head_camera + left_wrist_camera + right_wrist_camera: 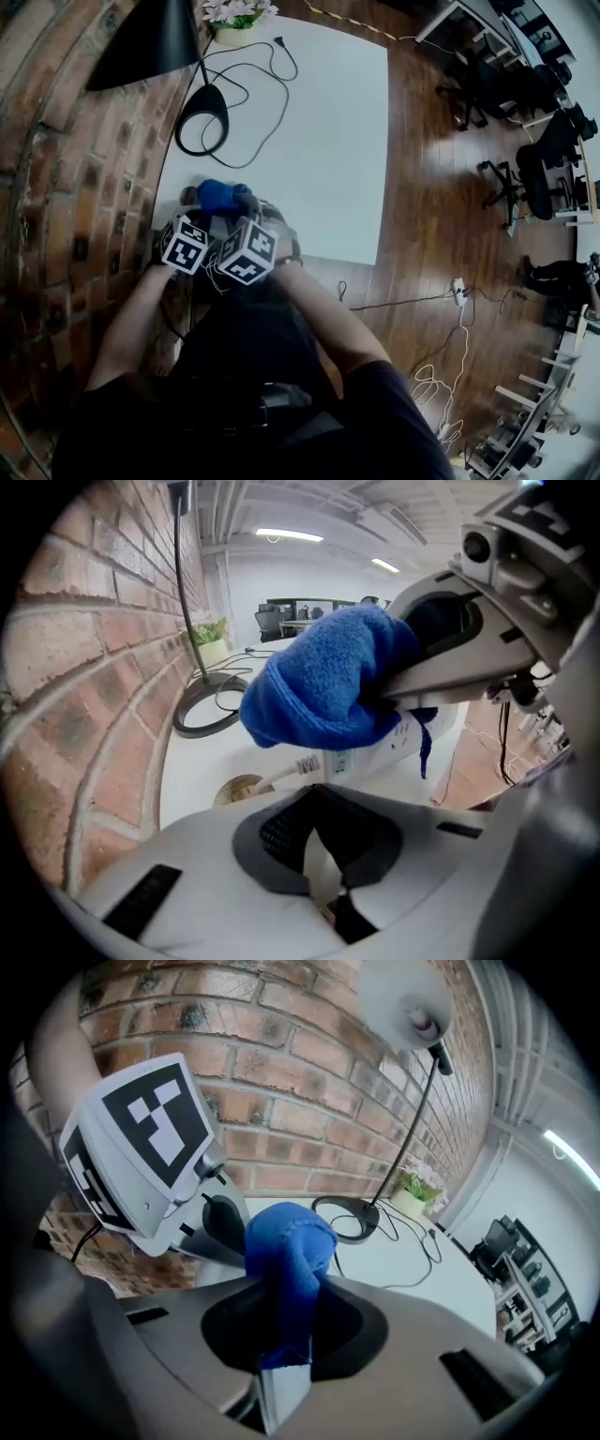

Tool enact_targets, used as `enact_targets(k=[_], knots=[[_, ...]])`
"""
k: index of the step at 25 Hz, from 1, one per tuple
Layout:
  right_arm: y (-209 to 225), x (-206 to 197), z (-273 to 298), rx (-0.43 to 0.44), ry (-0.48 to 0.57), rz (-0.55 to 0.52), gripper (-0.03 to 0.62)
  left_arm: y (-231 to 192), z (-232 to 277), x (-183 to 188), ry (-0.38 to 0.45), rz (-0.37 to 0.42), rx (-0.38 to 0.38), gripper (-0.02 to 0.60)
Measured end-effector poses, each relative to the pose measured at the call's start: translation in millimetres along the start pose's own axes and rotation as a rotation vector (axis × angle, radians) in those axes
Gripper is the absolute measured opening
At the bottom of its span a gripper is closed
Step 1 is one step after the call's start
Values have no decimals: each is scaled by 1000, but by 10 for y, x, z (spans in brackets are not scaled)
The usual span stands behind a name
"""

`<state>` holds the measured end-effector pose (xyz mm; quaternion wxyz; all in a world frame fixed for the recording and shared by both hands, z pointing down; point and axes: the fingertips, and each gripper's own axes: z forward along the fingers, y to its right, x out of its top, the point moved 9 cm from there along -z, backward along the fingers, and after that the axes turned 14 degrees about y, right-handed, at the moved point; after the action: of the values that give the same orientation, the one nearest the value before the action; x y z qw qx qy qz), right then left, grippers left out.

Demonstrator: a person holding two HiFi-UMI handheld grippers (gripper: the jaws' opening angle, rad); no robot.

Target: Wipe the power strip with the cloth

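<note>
Right fingers tight on blue cloth; left fingers together

One cloth, one power strip

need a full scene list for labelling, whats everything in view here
table: one, white, against the brick wall
brick wall: one, red-brown, left side
lamp: one, black, far left of the table
flower pot: one, pale with white flowers, far edge of the table
power strip: one, white, on the table under the cloth
cloth: one, blue, over the power strip
floor: brown wood, right of the table
cables: a tangle, white, on the floor
office chairs: several, black, far right
arms: two, dark sleeves, bottom of the head view
left claw: one, grey, shut, near the table's near edge
right claw: one, grey, shut on the cloth
</note>
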<state>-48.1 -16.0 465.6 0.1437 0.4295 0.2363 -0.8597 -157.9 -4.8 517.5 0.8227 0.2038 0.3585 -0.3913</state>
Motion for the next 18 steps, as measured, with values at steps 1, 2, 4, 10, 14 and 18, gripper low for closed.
enact_targets(k=[1,2,4,10,14,18], knots=[[34,-33,-12,0,-4,8,49,3,5,6,-3,7,-11,3],[69,-71,-27,-1,-12,17,50,6,4,11,-3,16,-19,3],[119,-150,-85,-7,-25,24,49,18,-31,30,2,7,-27,3],[122,-199,-156,-10,-16,3,49,30,-86,86,36,-44,-32,2],[47,-81,-165,56,-29,-42,49,50,-95,87,26,-40,-49,0],[-113,-35,-111,113,-60,-138,48,-7,-197,110,43,-61,-44,2]])
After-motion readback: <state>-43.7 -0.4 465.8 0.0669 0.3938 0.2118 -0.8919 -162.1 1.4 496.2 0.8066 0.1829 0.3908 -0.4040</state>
